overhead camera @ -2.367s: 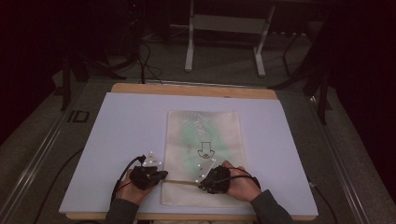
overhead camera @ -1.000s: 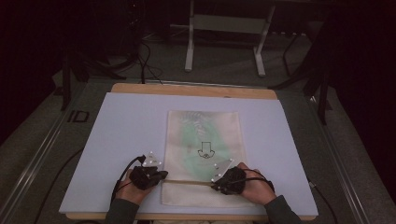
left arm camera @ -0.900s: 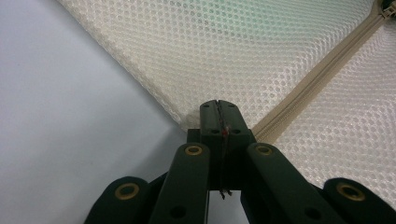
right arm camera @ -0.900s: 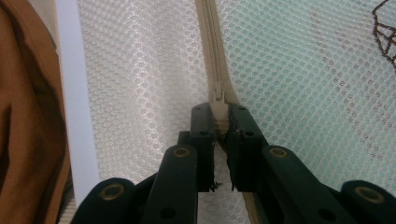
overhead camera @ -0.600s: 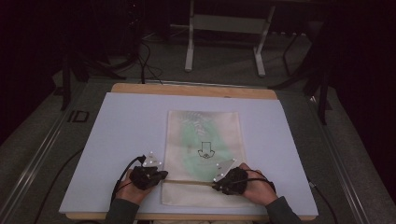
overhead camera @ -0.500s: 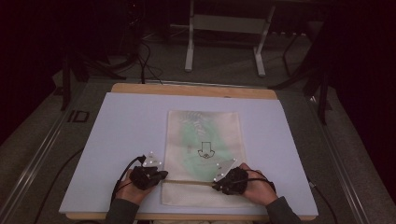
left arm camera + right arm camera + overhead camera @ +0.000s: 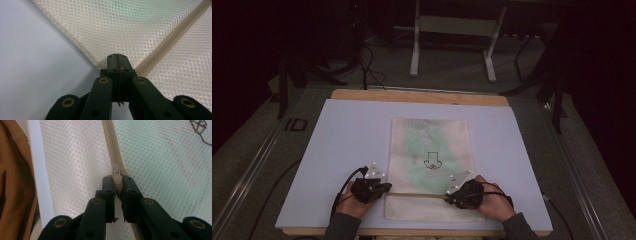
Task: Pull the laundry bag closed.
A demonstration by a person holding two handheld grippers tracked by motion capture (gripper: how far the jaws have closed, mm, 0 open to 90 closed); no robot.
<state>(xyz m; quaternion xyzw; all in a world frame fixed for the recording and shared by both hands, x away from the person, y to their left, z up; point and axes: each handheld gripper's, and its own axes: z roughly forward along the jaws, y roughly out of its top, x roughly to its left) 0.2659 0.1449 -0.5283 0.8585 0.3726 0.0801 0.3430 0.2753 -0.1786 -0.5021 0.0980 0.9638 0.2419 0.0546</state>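
On table (image 7: 337, 150), right claw (image 7: 117, 182) around zipper pull (image 7: 117, 173)

The high view looks forward and down from above the near edge of the surface (image 7: 337, 150), taking in all of it and the floor beyond. The left gripper view sits very close above the mesh bag (image 7: 150, 30), looking along the left hand-held gripper (image 7: 117, 58) at the bag's near left edge. The right gripper view, equally close, faces along the zip (image 7: 110, 142). All three share the bag's zip line near the surface's near edge.
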